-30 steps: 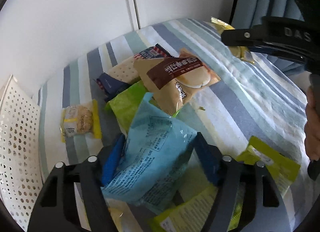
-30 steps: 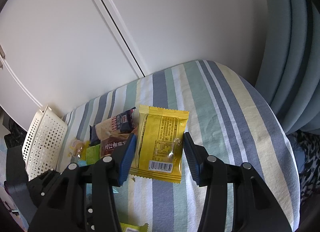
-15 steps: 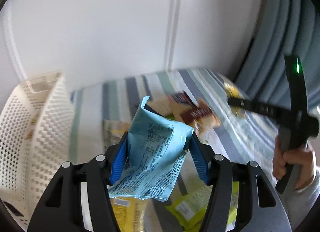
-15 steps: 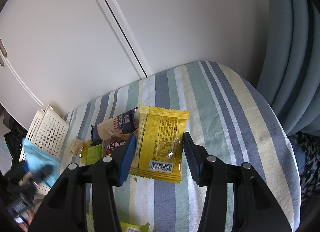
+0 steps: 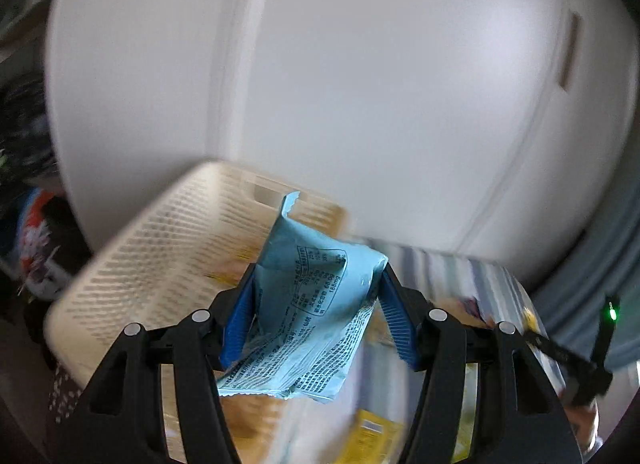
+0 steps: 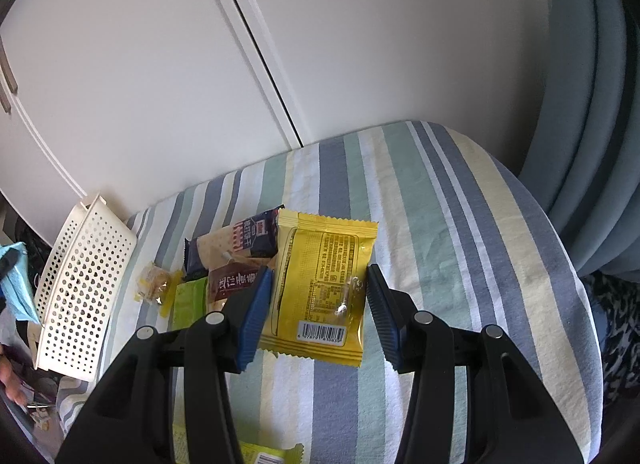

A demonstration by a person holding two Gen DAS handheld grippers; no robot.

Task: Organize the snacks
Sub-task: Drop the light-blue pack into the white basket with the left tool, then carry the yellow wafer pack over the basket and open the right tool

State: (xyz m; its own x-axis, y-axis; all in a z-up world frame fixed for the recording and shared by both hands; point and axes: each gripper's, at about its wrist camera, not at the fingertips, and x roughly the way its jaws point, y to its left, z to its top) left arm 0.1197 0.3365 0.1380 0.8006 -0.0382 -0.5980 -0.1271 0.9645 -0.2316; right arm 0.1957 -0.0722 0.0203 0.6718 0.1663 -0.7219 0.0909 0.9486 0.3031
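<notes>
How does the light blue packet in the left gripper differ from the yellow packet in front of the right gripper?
The light blue packet is pinched and lifted by the left gripper, near the white basket; the yellow packet lies flat on the striped cloth, between the right gripper's open jaws, ungripped. The blue one is crumpled, the yellow one smooth. Both show their printed backs.

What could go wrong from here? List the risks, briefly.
1. The left gripper holds the light blue snack packet only across its crumpled middle; it could slip out short of the white perforated basket.
2. That basket appears to sit at the edge of the striped cloth; a hard drop might tip it off.
3. The right gripper straddles the yellow packet; closing on flat foil may only crease it.
</notes>
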